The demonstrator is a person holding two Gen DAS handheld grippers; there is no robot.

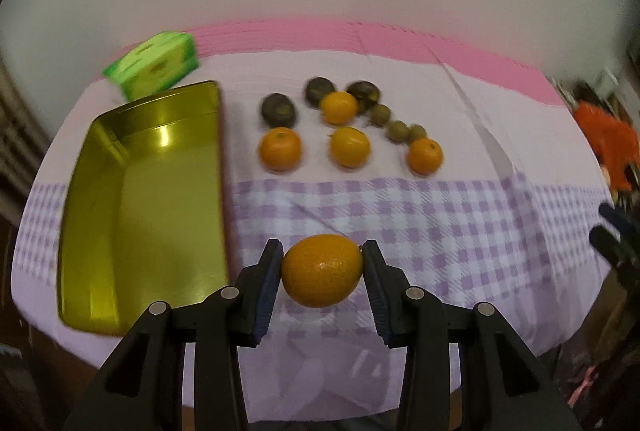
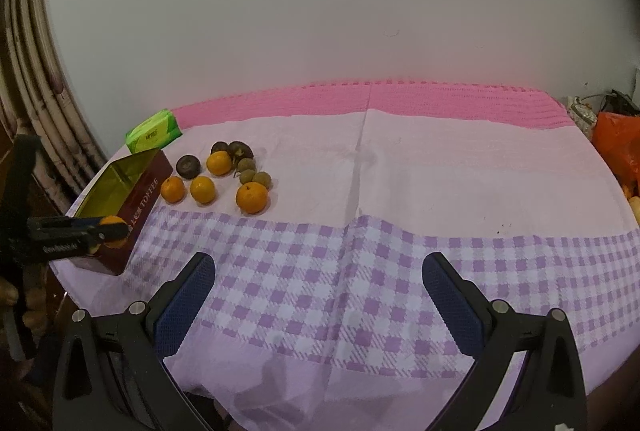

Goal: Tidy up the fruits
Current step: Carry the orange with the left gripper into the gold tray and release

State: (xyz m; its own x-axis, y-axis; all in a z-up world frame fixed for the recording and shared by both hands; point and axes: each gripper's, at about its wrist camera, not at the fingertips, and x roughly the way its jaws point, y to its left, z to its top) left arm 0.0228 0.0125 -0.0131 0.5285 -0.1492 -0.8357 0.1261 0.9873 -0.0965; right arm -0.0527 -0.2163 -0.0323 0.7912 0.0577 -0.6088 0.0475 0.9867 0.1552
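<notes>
Four round orange mandarins (image 1: 280, 149) lie loose on the far part of the worktop (image 1: 440, 215), which is covered by a lilac checked cloth, among three dark brown round fruits (image 1: 279, 108) and three small olive-brown round fruits (image 1: 399, 130). One more orange mandarin (image 1: 322, 270) is clamped between the blue pads of the left hand-held gripper (image 1: 322, 271), above the cloth's near part and just right of the open gold-lined rectangular tin (image 1: 100, 215). Beyond the tin's far end lies a green packet (image 1: 154, 65). Over the near edge, the right hand-held gripper (image 2: 319, 279) stands wide with nothing between its fingers.
</notes>
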